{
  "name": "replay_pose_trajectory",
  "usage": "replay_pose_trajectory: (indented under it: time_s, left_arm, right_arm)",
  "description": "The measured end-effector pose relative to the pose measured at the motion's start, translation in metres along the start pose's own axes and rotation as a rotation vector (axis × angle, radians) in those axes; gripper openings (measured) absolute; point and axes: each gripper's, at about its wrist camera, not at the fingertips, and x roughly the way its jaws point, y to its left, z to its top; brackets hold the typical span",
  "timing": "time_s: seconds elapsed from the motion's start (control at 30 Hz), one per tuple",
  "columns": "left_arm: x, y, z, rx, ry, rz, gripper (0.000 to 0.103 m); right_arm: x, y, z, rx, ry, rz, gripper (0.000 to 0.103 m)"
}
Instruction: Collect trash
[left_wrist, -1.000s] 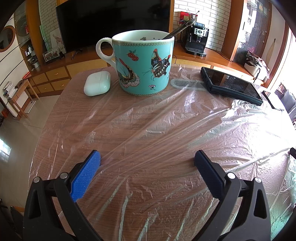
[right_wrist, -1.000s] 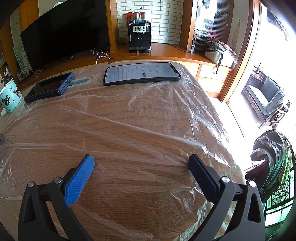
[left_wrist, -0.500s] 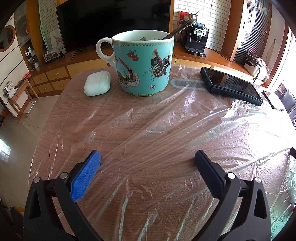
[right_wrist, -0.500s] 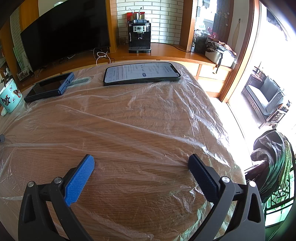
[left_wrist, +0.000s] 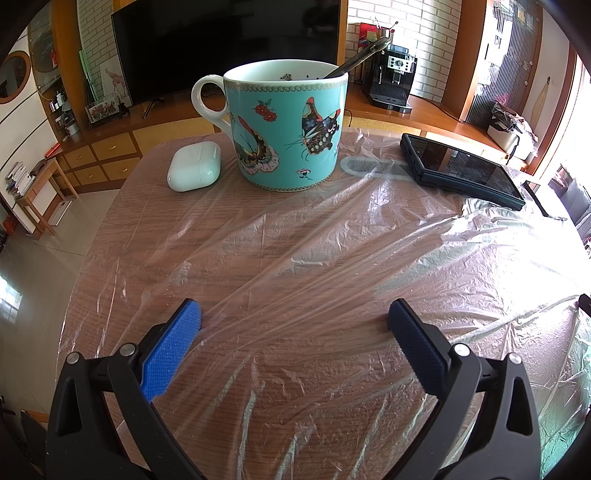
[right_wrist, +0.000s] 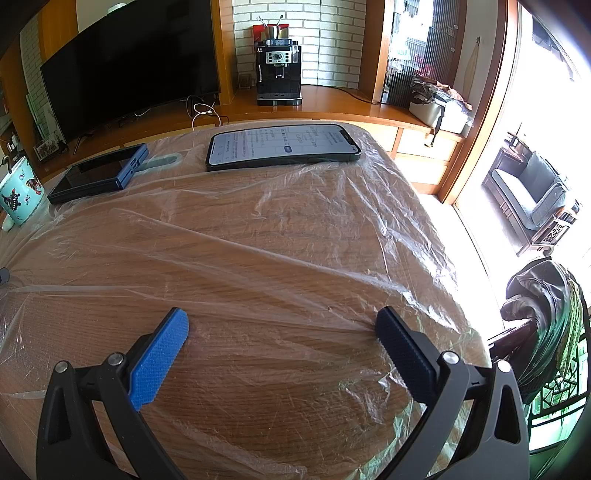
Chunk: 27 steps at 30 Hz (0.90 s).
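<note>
With both the left hand-held gripper (left_wrist: 294, 314) and right hand-held gripper (right_wrist: 282, 323) wide open over the plastic sheet (left_wrist: 332, 258) on the table (left_wrist: 107, 295), the pickup seems unstarted, and next comes pinching the film.

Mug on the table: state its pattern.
Turquoise mug with butterflies and red flowers; left wrist view.

Mug (left_wrist: 286, 125) and phone (right_wrist: 282, 146) block the table's (right_wrist: 258, 406) far edge.

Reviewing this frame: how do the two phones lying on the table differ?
The lit phone has its screen on, showing text; the dark phone has a black screen. The dark phone sits in a bulky blue-edged case with a strap loop trailing from it; the lit phone looks slim and has no strap. The dark phone lies nearer the mug, the lit phone nearer the table's window side. Both lie flat, face up, at the far edge on the plastic film.
</note>
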Motion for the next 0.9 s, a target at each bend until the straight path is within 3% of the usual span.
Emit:
replay_pose_trajectory:
  time_s: [0.9]
  left_arm:
    - [0.0014,-0.0008,0.0001,0.001,0.001,-0.004,0.102]
  right_arm:
    - [-0.0001,0.0003,0.0003,0.0,0.0,0.0,0.099]
